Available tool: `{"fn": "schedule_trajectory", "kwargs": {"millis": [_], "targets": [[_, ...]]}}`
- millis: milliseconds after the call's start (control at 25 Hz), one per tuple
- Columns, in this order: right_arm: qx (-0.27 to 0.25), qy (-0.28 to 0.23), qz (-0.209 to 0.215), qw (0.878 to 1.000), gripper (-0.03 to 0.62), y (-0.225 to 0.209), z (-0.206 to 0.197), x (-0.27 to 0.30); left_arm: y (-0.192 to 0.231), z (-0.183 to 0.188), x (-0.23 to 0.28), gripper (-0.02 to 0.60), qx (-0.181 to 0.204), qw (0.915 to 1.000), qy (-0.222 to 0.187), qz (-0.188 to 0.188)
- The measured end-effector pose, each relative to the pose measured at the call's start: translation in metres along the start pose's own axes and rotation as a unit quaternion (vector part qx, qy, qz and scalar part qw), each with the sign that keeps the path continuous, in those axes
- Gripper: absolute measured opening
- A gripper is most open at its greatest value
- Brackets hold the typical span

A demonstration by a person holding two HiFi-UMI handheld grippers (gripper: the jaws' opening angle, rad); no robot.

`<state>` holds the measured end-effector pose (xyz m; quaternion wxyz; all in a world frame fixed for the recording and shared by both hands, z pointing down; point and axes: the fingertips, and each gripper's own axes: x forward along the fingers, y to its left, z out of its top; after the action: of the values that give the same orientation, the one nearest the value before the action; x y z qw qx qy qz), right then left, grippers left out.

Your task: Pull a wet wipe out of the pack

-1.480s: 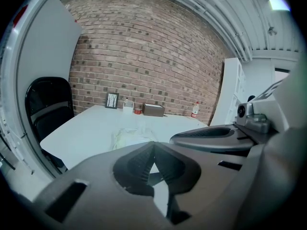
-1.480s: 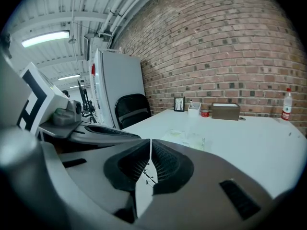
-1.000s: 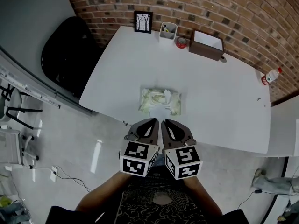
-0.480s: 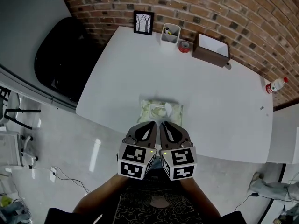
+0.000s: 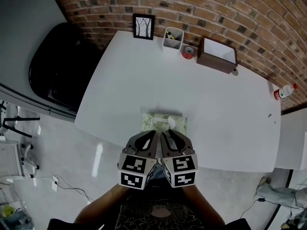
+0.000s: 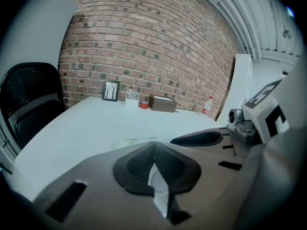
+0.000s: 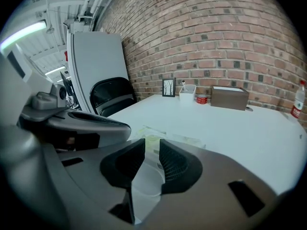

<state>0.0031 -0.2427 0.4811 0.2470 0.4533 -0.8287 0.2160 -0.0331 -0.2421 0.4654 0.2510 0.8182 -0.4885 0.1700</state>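
The wet wipe pack (image 5: 162,120), pale green with a white wipe tuft (image 5: 171,123) sticking up from its top, lies flat near the front edge of the white table (image 5: 216,109). Both grippers hang side by side just in front of it. In the head view the tips of both reach the pack's near edge, and neither holds anything. My left gripper (image 5: 154,134) (image 6: 153,145) has its tips touching. My right gripper (image 5: 163,134) (image 7: 152,145) shows a narrow gap, through which the pack (image 7: 149,142) appears. In the left gripper view the pack (image 6: 135,141) lies low, just past the jaws.
Along the brick wall at the table's back stand a framed picture (image 5: 144,26), a white pen cup (image 5: 172,37), a red tape roll (image 5: 187,51) and a brown box (image 5: 218,55). A bottle (image 5: 284,91) sits at the far right edge. A black chair (image 5: 53,66) is at the left.
Both grippers have moved forward together toward the pack; their tips now meet its near edge in the head view. The pack has not moved on the table.
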Motion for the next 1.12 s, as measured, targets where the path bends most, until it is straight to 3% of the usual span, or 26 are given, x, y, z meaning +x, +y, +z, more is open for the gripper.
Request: {"fn": "schedule_trajectory", "kwargs": {"millis": [560,720,1120], "targets": [[0.028,0.024,-0.013,0.999,0.08,-0.016,-0.001,0.024,0.013,0.007,0.02,0.011,0.01,0.9998,0.013,-0.006],[0.024,0.027,-0.013,0.999,0.037,-0.018,0.001,0.025,0.015,0.007,0.024,0.011,0.009,0.9998,0.018,-0.006],[0.043,0.006,-0.001,0.999,0.018,-0.02,0.005,0.022,0.016,0.003,0.027,0.011,0.01,0.9996,0.025,-0.011]]}}
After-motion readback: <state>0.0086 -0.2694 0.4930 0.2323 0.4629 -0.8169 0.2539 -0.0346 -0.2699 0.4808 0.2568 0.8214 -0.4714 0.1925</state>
